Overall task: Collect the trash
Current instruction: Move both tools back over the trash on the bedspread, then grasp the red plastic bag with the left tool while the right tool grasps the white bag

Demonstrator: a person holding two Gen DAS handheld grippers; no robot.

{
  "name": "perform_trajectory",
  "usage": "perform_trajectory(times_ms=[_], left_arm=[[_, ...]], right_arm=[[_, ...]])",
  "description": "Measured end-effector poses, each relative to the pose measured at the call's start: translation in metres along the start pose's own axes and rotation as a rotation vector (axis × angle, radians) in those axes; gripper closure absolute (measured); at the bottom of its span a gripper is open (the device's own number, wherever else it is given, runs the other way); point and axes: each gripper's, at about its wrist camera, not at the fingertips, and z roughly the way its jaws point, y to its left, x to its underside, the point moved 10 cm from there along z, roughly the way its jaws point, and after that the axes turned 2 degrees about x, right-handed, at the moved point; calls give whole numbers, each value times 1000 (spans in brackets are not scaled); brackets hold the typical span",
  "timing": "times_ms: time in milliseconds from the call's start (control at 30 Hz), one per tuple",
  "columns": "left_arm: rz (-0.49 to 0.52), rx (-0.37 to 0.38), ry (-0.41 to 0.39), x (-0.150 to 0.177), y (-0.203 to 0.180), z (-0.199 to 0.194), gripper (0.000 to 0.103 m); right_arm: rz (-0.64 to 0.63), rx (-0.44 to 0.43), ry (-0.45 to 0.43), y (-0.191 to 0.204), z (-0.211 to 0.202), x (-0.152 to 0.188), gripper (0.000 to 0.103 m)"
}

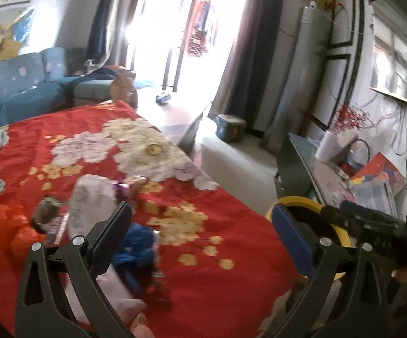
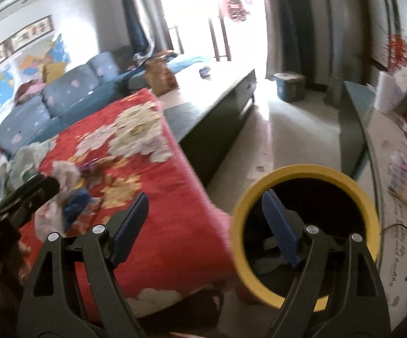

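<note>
left gripper (image 1: 202, 226) was spread wide over the red cloth (image 1: 217, 267), holding nothing. right gripper (image 2: 203, 219) was spread too, empty. blue wrapper (image 1: 137, 245) lay near the cloth's near edge; yellow bin (image 2: 305, 173) stood just past that edge.

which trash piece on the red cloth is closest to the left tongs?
The blue crumpled wrapper, just ahead of the left tongs beside the near finger. The white printed bag and orange bag lie farther out, to the left.
</note>
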Motion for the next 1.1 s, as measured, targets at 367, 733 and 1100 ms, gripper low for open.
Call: perform_trajectory(times_ms=[367,733,1100], left_arm=[[-73,-98,-38,-8,59,-22,7],[-161,-248,-91,-22,145,-52,7],[-292,-368,-63,-11,230,-63,7]], right_arm=[[-130,-117,34,82,3,11,28],[-251,-243,81,165,5,36,28],[-360,-336,127,241,13,60,28]])
